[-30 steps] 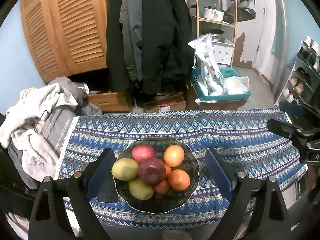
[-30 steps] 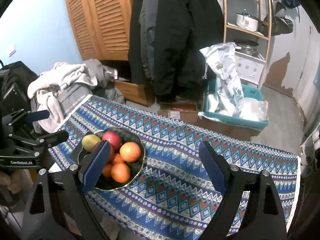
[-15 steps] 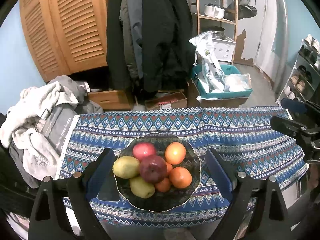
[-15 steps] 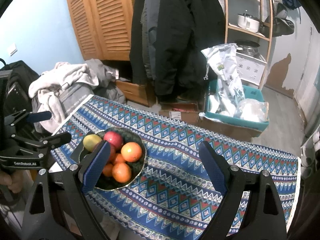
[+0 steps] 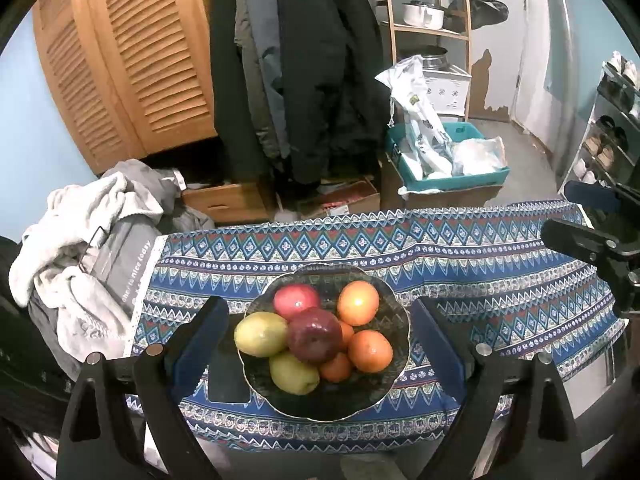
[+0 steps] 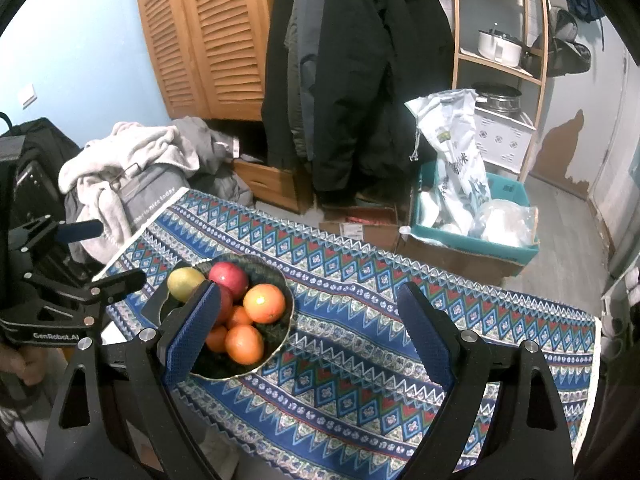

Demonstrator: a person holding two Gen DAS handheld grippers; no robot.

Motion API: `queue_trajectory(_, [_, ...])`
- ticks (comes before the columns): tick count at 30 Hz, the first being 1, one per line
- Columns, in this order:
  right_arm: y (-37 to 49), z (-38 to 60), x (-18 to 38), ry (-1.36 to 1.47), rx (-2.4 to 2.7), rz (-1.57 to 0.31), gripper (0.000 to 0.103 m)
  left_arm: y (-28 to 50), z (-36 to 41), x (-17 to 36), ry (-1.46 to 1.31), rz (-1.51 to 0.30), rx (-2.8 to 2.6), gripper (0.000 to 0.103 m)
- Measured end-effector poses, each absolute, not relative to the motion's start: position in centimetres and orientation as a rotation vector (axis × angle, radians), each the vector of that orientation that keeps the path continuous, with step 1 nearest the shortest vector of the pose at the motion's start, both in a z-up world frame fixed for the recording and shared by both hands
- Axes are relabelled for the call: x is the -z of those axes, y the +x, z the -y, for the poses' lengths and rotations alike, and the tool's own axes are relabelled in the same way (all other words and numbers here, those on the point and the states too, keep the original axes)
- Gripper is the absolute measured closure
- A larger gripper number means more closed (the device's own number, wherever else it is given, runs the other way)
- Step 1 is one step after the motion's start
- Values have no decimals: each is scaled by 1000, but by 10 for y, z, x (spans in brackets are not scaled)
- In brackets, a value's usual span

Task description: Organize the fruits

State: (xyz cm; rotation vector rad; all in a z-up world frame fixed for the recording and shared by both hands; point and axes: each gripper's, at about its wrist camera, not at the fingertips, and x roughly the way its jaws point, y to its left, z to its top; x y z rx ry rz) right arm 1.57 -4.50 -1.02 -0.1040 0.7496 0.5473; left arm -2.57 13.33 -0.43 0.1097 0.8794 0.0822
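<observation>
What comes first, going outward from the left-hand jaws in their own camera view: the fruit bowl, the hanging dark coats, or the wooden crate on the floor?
1. Fruit bowl: right between the open jaws of the left gripper, on the patterned cloth.
2. Wooden crate: on the floor past the table's far edge, to the left.
3. Dark coats: hanging farthest back, centre.

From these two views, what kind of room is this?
Probably a home entryway or utility room used for storage: coats hang by louvred wooden doors, a shoe rack stands at the right, and a pot sits on open shelving. The fruit bowl sits on a cloth-covered table.
</observation>
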Motion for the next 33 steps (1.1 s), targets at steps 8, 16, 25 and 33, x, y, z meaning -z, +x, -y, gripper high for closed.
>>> queue_trajectory(8, [15,45,10,-103,-546,-750,14,-26,-134,3,113,-877,-97,9])
queue_trajectory(16, [15,44,10,-104,-546,-750,14,-26,-134,5,121,-879,-117,9])
queue_trajectory(25, [15,44,8,-105,-547,-751,14,-26,-135,7,114,-893,-114,9])
queue_trajectory(33, [15,43,7,-106,-550,-749,14,-25,-136,7,109,-895,-109,9])
